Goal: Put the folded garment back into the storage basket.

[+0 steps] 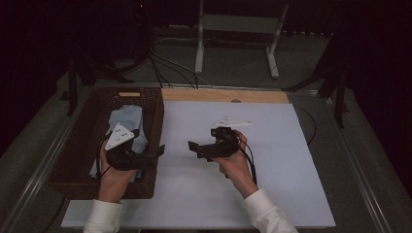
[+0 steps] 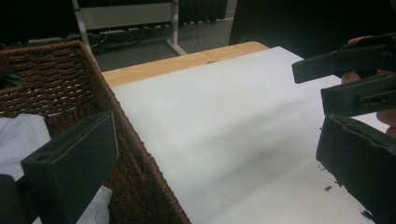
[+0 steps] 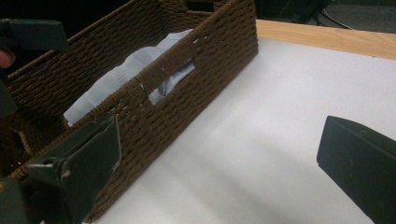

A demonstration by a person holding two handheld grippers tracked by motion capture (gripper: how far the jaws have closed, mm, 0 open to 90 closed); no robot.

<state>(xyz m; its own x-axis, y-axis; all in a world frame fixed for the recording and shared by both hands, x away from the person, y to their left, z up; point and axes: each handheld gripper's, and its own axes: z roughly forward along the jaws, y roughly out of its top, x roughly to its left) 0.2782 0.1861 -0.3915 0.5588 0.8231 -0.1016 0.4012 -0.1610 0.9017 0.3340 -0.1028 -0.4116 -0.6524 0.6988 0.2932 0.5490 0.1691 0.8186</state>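
A brown woven basket [image 1: 156, 112] stands at the table's left with a pale blue cloth [image 1: 127, 119] crumpled inside. My left gripper [image 1: 156, 154] hovers over the basket's near right corner, pointing right; its jaws are open and empty, straddling the basket wall [image 2: 135, 163] in the left gripper view, cloth [image 2: 18, 140] to the left. My right gripper [image 1: 195, 150] is held above the white table surface [image 1: 272, 145], pointing left at the basket, open with nothing between its jaws. The right gripper view looks at the basket's side [image 3: 210, 56], where the cloth [image 3: 126, 70] pokes through a handle slot.
A wooden strip [image 1: 223, 95] runs along the table's far edge. Behind it stand a white frame [image 1: 238, 24] and cables on the floor. Metal rails flank the table. The right gripper [image 2: 310, 86] appears at the upper right of the left gripper view.
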